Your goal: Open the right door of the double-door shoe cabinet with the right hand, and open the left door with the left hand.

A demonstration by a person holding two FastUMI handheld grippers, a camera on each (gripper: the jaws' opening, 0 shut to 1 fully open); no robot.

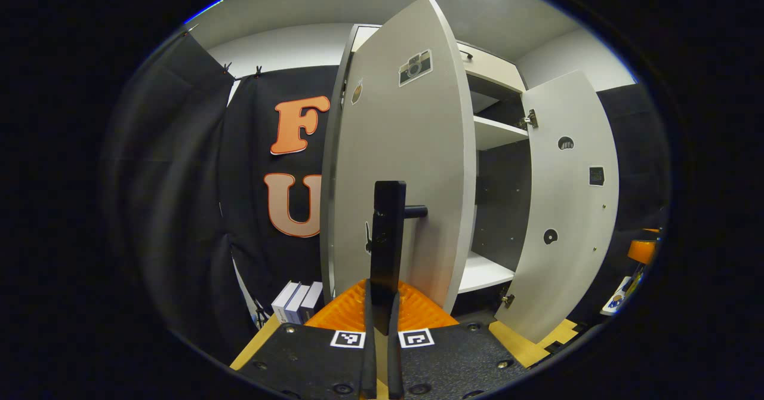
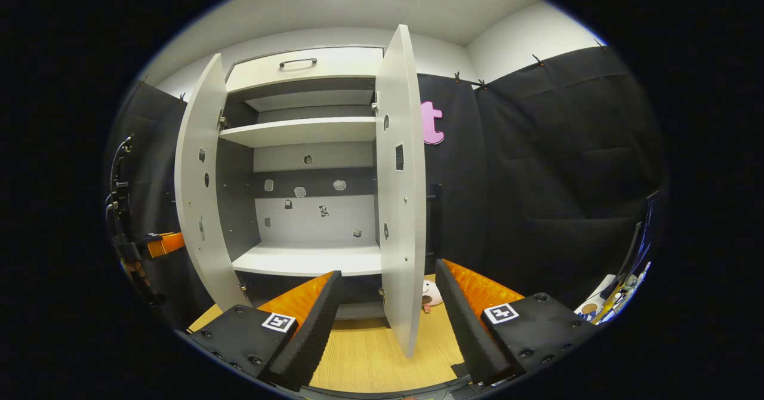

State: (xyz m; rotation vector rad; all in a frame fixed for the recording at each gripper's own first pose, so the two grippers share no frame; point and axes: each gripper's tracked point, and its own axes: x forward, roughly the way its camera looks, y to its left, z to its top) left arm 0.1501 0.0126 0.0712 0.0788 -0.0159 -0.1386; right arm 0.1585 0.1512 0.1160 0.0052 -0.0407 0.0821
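In the left gripper view, our left claw (image 1: 382,310) is clamped on the dark vertical handle (image 1: 388,239) of the left door (image 1: 406,149), both fingers pressed against its lower part. That door stands swung out toward us, its outer face carrying a camera sticker (image 1: 415,67) near the top. Past its right edge we see into the shoe cabinet (image 1: 495,131), with a white upper shelf (image 1: 498,132) and a lower shelf (image 1: 484,271). Farther right, the right door (image 1: 567,209) hangs wide open, its inner face toward us. Some small boxes (image 1: 297,301) stand on the floor at the left, by the black cloth.

In the right gripper view, our right claw (image 2: 388,322) is spread wide and holds nothing. The right door (image 2: 403,191) stands open edge-on between the fingers but farther off, touching neither. The left door (image 2: 200,191) is open at the left, and the cabinet interior (image 2: 310,209) lies bare between them, with a drawer (image 2: 304,65) above. At the far left we see the other gripper (image 2: 161,243) beside the left door. The wooden floor (image 2: 364,358) lies below the claw, and a small toy (image 2: 431,294) sits on it just right of the right door's foot.
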